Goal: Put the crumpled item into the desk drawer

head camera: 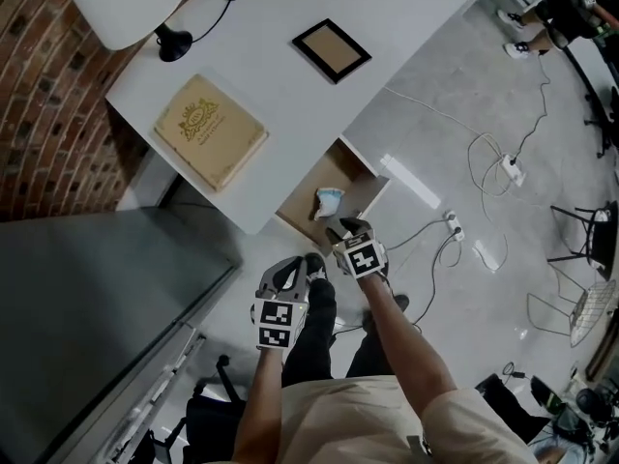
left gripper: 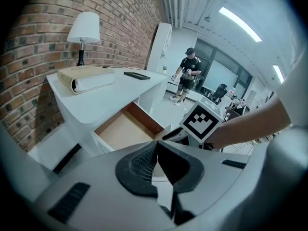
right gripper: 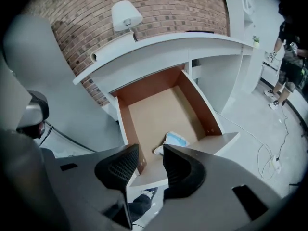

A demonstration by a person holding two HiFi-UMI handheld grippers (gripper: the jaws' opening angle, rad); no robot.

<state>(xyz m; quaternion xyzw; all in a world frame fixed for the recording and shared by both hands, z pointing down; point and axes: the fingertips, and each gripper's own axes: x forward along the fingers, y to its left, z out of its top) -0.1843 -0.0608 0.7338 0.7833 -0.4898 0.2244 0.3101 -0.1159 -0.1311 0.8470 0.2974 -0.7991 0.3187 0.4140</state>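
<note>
My right tongs (right gripper: 148, 154) stand apart and empty over the open drawer (right gripper: 156, 107). The crumpled item (right gripper: 174, 139) lies inside, toward its 5 o'clock corner. My left tongs (left gripper: 156, 149) are pressed together, holding nothing.

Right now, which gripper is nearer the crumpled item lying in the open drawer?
Right. The right gripper hangs at the front of the drawer, close to the crumpled item, jaws apart and empty. The left gripper sits farther back, outside the drawer, jaws together.
</note>
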